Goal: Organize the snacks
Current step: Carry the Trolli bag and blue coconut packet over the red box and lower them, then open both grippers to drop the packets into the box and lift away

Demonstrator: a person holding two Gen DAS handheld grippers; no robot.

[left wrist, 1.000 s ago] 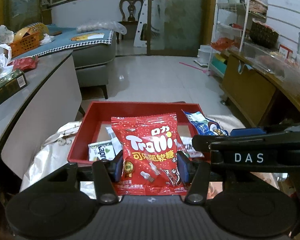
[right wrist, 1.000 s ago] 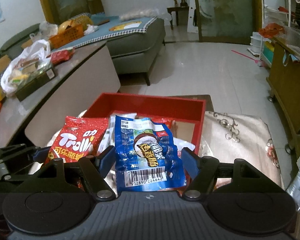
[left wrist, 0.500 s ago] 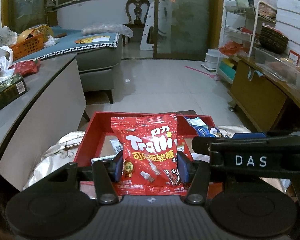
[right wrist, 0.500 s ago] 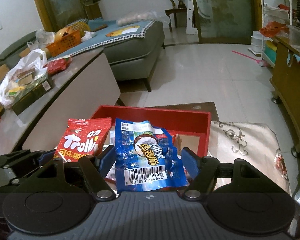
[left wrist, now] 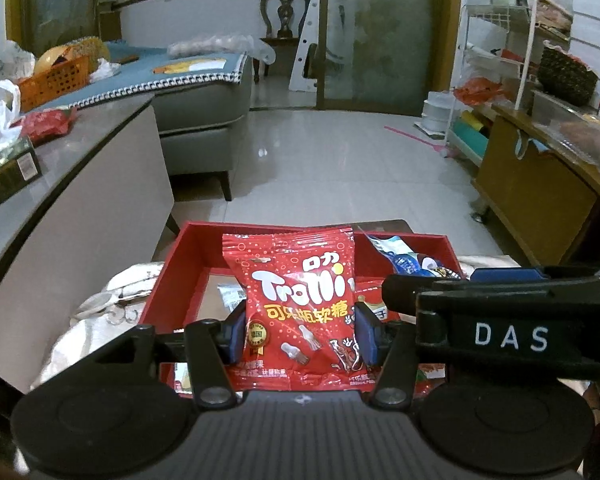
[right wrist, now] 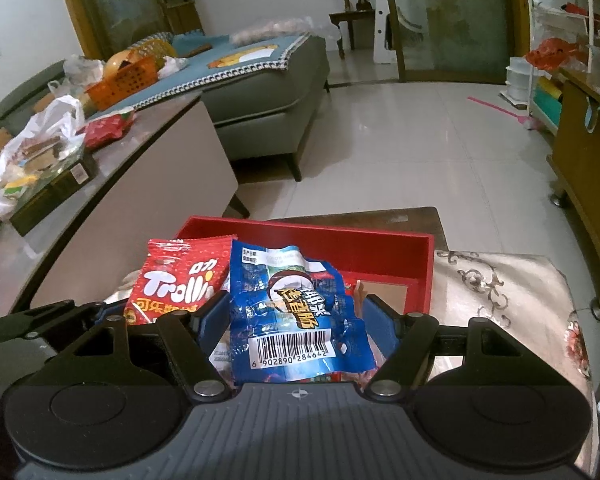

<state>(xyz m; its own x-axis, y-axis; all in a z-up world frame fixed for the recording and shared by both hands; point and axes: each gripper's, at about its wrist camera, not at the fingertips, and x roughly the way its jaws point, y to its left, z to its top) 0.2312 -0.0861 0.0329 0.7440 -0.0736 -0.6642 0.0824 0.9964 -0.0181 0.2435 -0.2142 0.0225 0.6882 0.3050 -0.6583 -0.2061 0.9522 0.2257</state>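
My left gripper is shut on a red Trolli candy bag, held upright over the near part of the red tray. My right gripper is shut on a blue snack bag with a barcode, also above the red tray. In the right wrist view the Trolli bag shows at the left of the blue bag. In the left wrist view the blue bag peeks out behind the black right gripper at the right. Several small packets lie on the tray floor, mostly hidden by the bags.
The tray rests on a cloth-covered low table. A long grey counter with bags and a box runs along the left. A grey sofa stands behind it, a wooden cabinet at the right, tiled floor beyond.
Both grippers have moved forward over the tray with their bags still held. The tray now sits lower and closer in both views, and more of its floor is hidden.
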